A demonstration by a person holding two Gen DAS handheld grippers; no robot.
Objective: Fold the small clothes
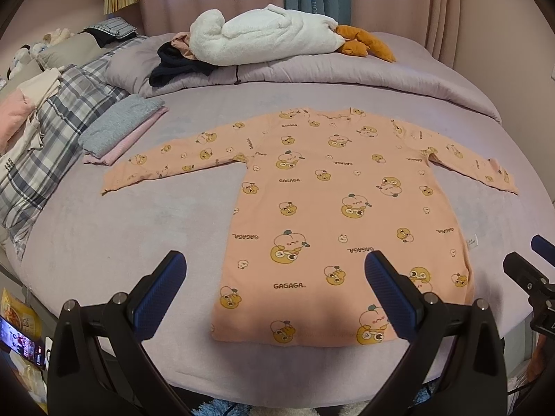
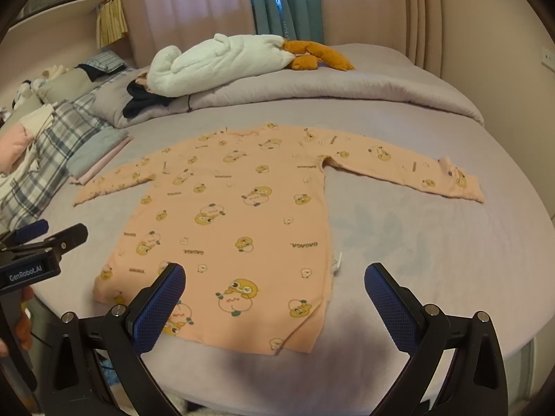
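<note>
Hovering wide open, both empty: left gripper [image 1: 274, 270], right gripper [image 2: 274, 277], over flat peach long-sleeved cartoon-print cotton top [image 1: 333, 208]. Best pinched sleeve cuffs first, folded inward evenly.

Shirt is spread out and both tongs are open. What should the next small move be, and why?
Probably bring the left tongs to the left sleeve of the flat peach cartoon-print long-sleeved shirt to fold it inward; nothing is folded or gripped yet, and the right tongs hover open.
</note>
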